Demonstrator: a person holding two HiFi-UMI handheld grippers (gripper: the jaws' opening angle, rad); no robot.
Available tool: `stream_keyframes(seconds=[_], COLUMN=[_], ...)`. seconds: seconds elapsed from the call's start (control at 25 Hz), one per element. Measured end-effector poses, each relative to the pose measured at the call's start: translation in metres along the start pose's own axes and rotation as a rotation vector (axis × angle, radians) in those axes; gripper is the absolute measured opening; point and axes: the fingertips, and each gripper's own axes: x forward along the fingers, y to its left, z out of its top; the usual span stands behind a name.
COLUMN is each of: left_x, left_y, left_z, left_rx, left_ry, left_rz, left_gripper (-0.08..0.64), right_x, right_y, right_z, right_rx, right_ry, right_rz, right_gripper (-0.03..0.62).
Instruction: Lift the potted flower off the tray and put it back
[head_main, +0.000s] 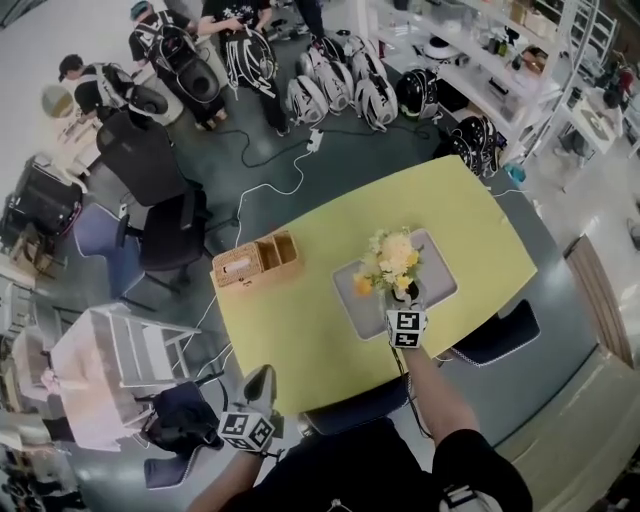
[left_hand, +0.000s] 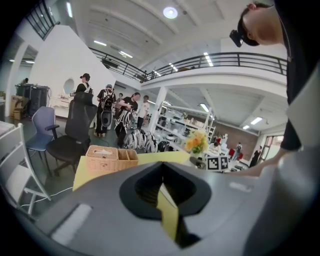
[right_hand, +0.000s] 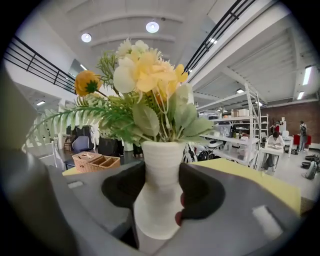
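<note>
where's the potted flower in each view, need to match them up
Head view: potted flower right of centre, on the grey tray.
Left gripper view: small, just right of centre, far off.
Right gripper view: fills the centre, white vase low.
Shared landmark: wicker basket, left of the flower in all three.

No word, brand or number can be read. Only coded square markers (head_main: 406, 327) show, on two cubes (head_main: 247, 431).
</note>
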Motion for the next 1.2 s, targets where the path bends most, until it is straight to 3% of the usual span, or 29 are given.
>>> stream_keyframes(seconds=[0.28,0.56,0.92,1.2], left_x=[-0.030,-0.078,-0.158,-0.218], left_y=[0.010,0.026,0.058,0.095], left_z=[0.021,0.048,0.058,0.055], left_rx=[-0.006,-0.001,-0.014,-0.022], left_ry=[-0.060,-0.122,-0.198,-0.224], left_rz=[-0.034,-0.047,-0.046,0.003], left_gripper=[0.008,0.007,0.007,0.007], right_x=[-0.060,-0.129,-0.216,-0.274], right_y=[0.040,0.116,0.237,0.307], right_z=[0.069,0.134,0.173,0.188], right_rx=[0.001,0.015,0.015,-0.009], right_ry=[-0.062,-0.086,-0.114,-0.117], right_rz=[0.033,0.109,0.241,0.308], right_gripper=[0.215,0.215,0.215,0.215])
